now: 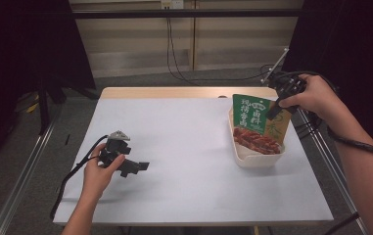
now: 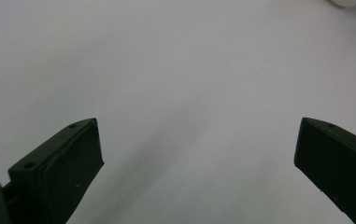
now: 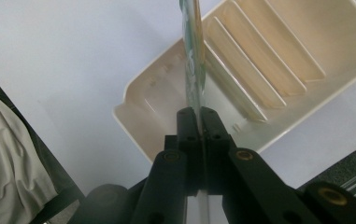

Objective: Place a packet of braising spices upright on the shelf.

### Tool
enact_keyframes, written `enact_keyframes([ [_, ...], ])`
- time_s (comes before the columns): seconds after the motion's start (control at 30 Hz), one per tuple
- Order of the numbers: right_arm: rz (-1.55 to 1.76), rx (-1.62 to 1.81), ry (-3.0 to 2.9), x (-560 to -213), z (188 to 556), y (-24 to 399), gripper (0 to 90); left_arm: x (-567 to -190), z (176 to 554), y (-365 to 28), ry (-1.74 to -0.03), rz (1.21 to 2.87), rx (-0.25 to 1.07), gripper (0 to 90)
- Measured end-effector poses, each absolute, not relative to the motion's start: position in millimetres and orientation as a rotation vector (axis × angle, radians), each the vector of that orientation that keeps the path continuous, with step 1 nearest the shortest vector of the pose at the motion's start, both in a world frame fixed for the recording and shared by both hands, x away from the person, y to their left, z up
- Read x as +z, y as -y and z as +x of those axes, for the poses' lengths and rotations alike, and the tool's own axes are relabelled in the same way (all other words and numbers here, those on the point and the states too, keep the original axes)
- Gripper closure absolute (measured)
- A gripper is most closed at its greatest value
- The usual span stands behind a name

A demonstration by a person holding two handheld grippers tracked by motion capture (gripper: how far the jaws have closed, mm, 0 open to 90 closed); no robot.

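The right tongs (image 1: pixel 275 111) pinch the top edge of the green food bag (image 1: pixel 258 125). The bag hangs straight up and down, its bottom already inside the white tray (image 1: pixel 252 159) right below. The left tongs (image 1: pixel 136 167) rest wide open, holding nothing, far across the tabletop (image 1: pixel 184 137).

Table (image 1: pixel 184 147): white top, pale wood-coloured strip along the far edge. Tray (image 1: pixel 257 156): cream, with paler raised ribs inside. Food pouch (image 1: pixel 258 122): green upper part with white characters, olive-yellow toward its right edge, a picture of reddish-brown glazed meat across the lower part. Right gripper (image 1: pixel 273 110): black, with brass-coloured pins at the joints. Left gripper (image 1: pixel 137 168): black, with a grey three-cornered plate on top and a black cable. Floor: grey
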State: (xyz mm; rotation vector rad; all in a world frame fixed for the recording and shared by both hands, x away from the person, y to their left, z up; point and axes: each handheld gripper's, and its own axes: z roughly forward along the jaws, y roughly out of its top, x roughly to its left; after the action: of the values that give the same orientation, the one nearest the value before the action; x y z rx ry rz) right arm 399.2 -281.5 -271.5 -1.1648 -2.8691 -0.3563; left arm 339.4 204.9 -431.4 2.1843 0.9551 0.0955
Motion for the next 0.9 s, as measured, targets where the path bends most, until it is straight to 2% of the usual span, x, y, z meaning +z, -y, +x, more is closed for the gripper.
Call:
enact_keyframes([
  [0.13, -1.181, -0.358, 2.849, -272.2, 396.9, 284.8, 87.7, -431.4, 339.1, -204.5, -0.953, 2.189, 0.087, 0.7],
  [0.3, -1.201, -0.379, 2.85, -267.8, 395.4, 285.6, 80.0, -430.6, 339.1, -205.3, -0.948, 2.195, 0.082, 0.7],
  [0.57, -1.227, -0.375, 2.877, -253.5, 392.0, 279.9, 54.0, -429.7, 338.5, -205.7, -0.948, 2.189, 0.078, 0.7],
  [0.6, -1.234, -0.385, 2.881, -252.0, 391.1, 276.8, 45.1, -429.7, 338.5, -205.7, -0.948, 2.188, 0.075, 0.7],
  [0.63, -1.229, -0.376, 2.892, -250.9, 391.3, 275.8, 42.1, -429.7, 338.5, -205.7, -0.947, 2.19, 0.073, 0.7],
  [0.7, -1.228, -0.379, 2.902, -250.0, 391.1, 274.4, 40.4, -429.8, 338.6, -205.8, -0.943, 2.194, 0.073, 0.7],
  [0.77, -1.237, -0.374, 2.903, -246.3, 390.7, 269.0, 33.7, -429.9, 338.8, -205.6, -0.943, 2.194, 0.068, 0.7],
  [0.87, -1.218, -0.366, 2.914, -243.1, 390.1, 265.1, 32.1, -430.2, 338.9, -205.3, -0.938, 2.196, 0.066, 0.7],
  [0.9, -1.217, -0.365, 2.921, -240.5, 390.4, 262.1, 27.1, -430.4, 338.7, -205.0, -0.939, 2.194, 0.063, 0.7],
])
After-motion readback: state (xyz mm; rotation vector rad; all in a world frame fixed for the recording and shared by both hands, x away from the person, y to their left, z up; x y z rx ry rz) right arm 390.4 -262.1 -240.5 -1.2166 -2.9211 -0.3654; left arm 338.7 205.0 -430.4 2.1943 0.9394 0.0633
